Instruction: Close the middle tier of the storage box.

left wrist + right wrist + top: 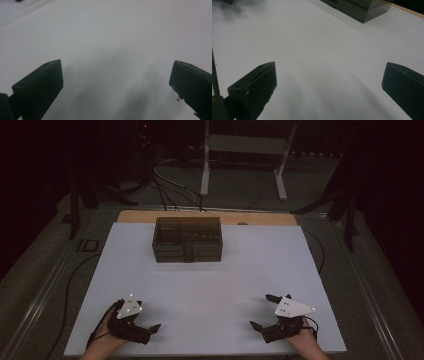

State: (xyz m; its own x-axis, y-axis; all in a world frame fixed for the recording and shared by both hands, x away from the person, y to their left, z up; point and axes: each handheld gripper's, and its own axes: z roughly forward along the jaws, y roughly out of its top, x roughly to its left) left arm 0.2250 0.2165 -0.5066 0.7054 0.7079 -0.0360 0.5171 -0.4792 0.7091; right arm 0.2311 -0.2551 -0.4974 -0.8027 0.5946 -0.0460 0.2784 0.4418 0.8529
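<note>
Well apart, both grippers gape wide, bare mat before box

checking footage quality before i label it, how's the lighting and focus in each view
High view: dim, the room behind nearly black, only the white table lit, the smoky box dark but readable. Left gripper view: the left claw casts soft blurred shadows on the sheet, its jaws slightly out of focus. Right gripper view: evenly lit, the right claw soft, the box sharper at the top.
</note>
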